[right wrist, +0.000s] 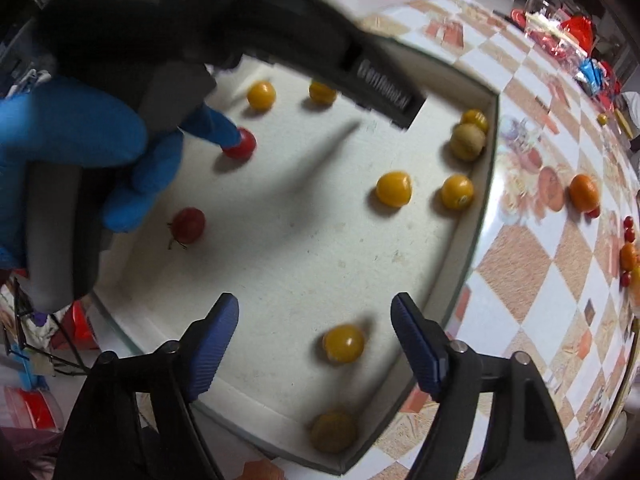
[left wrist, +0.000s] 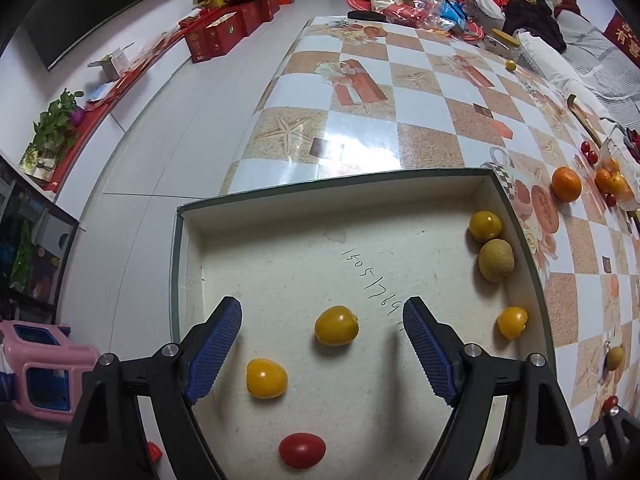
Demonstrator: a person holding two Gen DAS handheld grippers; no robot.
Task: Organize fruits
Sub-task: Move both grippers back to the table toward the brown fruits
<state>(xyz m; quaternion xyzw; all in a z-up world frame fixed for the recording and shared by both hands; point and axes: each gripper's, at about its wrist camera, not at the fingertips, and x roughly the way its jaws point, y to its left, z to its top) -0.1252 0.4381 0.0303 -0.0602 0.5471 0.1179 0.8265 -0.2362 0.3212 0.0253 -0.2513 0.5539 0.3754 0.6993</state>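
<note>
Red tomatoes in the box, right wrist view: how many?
2. One red tomato sits left of centre, partly behind a fingertip of the gloved hand; the other lies below-left of it. The hand may hide more.

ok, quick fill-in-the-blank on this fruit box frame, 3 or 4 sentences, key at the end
1. The jaws of the left gripper stand ____, with a yellow fruit lying loose between them.
2. The fruits sit on the floor of a shallow white ____.
3. The large orange lies on the checkered tablecloth, ____ the box.
4. The hand seen from the right wrist wears a ____ glove.

Missing words: open; box; outside; blue
</note>
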